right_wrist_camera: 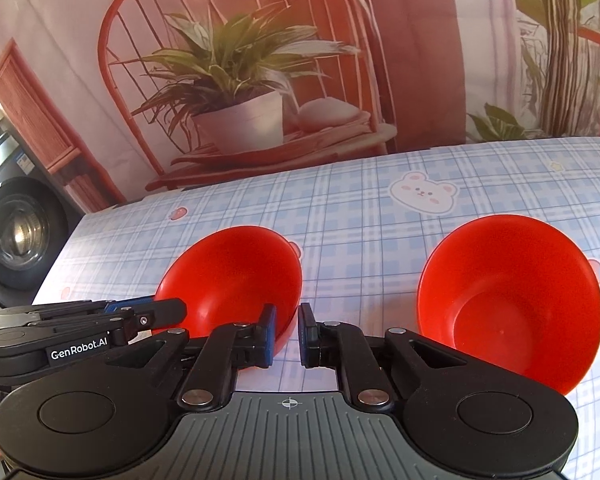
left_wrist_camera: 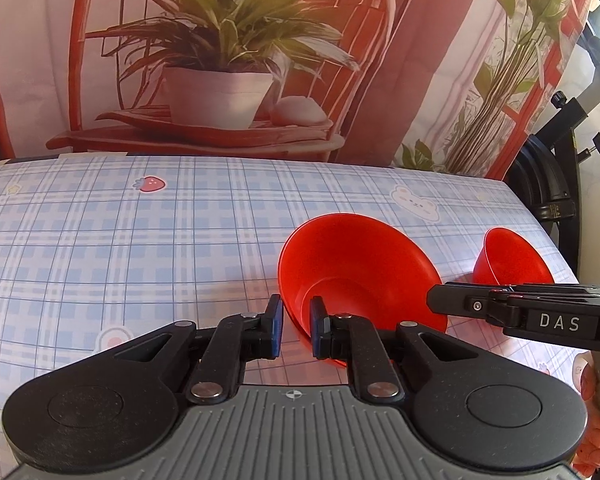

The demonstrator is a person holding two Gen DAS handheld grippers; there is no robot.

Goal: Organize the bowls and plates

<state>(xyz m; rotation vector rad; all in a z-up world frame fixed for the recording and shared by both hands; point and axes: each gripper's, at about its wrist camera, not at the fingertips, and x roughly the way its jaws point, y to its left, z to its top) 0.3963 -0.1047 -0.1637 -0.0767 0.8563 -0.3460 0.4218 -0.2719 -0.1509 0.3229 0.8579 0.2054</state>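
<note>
Already both claws pinch one bowl (left_wrist_camera: 360, 276) on the worktop (left_wrist_camera: 100, 240), left claw (left_wrist_camera: 296, 328) and right claw (right_wrist_camera: 288, 334) gripping its near rim, so uneven lifting could tip it

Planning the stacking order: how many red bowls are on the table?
2. One red bowl sits between both hand-held grippers, its near rim gripped by each. The other red bowl stands to its right, apart and untouched. Neither view shows the whole table, so more may be hidden.
</note>
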